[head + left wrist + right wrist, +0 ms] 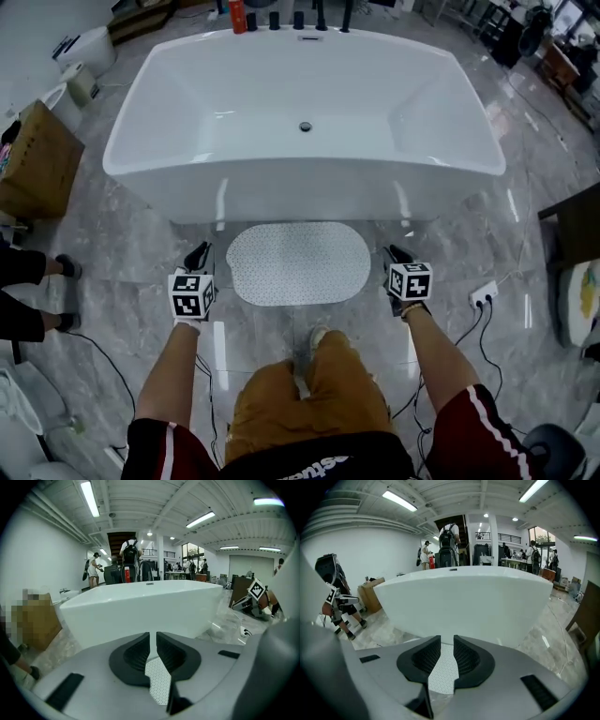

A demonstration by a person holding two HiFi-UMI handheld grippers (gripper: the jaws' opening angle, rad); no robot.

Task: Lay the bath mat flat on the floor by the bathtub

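One bath mat [298,263] lies flat on the floor [122,246], just beside the front wall of one bathtub [305,183]. My two tongs flank its ends. Left gripper [199,255] and right gripper [397,254] each have jaws a narrow slit apart, empty, off the mat.

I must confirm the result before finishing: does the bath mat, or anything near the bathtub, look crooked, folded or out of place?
Nothing stands out. The bath mat lies flat on the floor, centred along the bathtub, with no visible fold. The left gripper and right gripper are beside its ends, apart from it, fingers open and empty.
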